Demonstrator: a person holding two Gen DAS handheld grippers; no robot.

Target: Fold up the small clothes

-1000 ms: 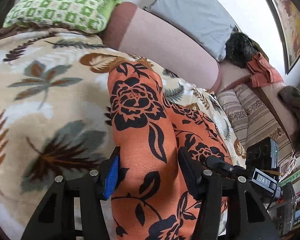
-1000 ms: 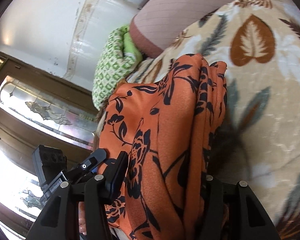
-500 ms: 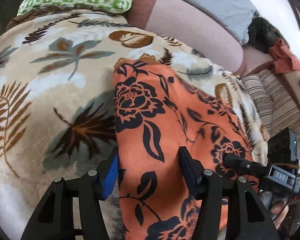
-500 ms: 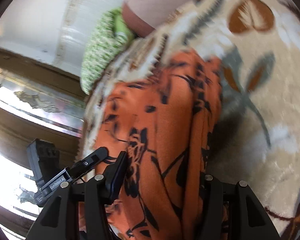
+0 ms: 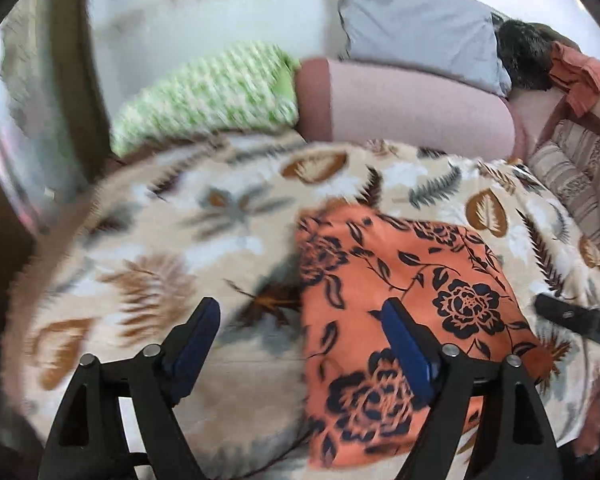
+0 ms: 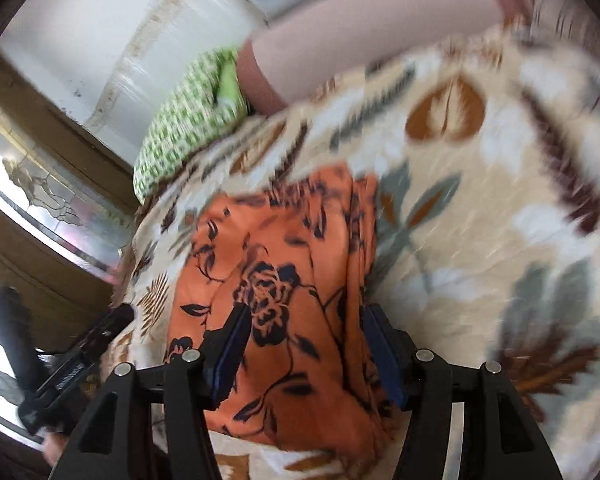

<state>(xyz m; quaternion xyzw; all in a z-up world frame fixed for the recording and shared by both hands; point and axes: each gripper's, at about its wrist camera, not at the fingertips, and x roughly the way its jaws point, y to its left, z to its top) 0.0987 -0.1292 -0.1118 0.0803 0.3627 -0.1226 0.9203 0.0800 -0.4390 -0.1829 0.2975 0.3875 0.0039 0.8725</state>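
Garment: orange cloth with black floral print (image 5: pixel 400 292), folded into a compact panel, lay flat on the leaf-print blanket (image 5: pixel 148 248); its stacked fold edges showed on the right side in the right wrist view (image 6: pixel 284 280).
Left gripper (image 5: pixel 300 328): jaws were wide and opening. Left finger sat over bare blanket, right finger over the cloth; the cloth's left edge lay between them. Blue pads (image 5: pixel 406 354) were clear of the fabric, nothing held.
Right gripper (image 6: pixel 304 344): jaws partly apart and opening. Cloth lay between the fingers, which looked lifted off it; no pinch visible.
Surroundings: green-and-white patterned pillow (image 5: pixel 208 92) and pink bolster (image 5: pixel 404 108) sat at the far end of the blanket, grey pillow (image 5: pixel 416 24) behind the bolster.
Image quality: both views were motion-blurred, the left side of the left wrist view worst.
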